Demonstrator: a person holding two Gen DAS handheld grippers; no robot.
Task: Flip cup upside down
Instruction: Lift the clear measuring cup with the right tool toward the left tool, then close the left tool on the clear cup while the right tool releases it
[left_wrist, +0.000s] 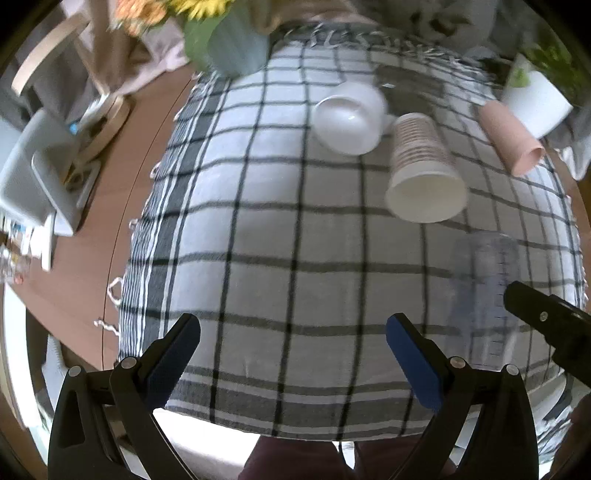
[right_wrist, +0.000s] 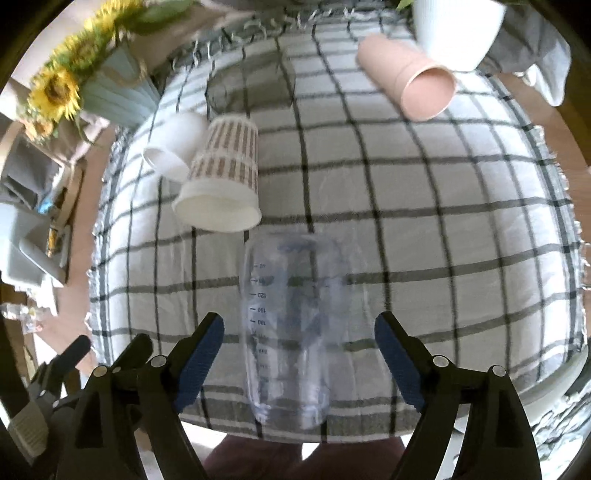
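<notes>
Right wrist view: the right gripper (right_wrist: 299, 332) has its fingers spread wide around a clear measuring cup (right_wrist: 288, 332) lying on the checked cloth (right_wrist: 424, 229). Left gripper (left_wrist: 293, 332) hovers wide, empty. Best to close gently mid-body, since clear plastic likely slips.

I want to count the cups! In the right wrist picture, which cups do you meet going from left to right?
White cup → patterned paper cup → clear measuring cup → pink cup.
</notes>
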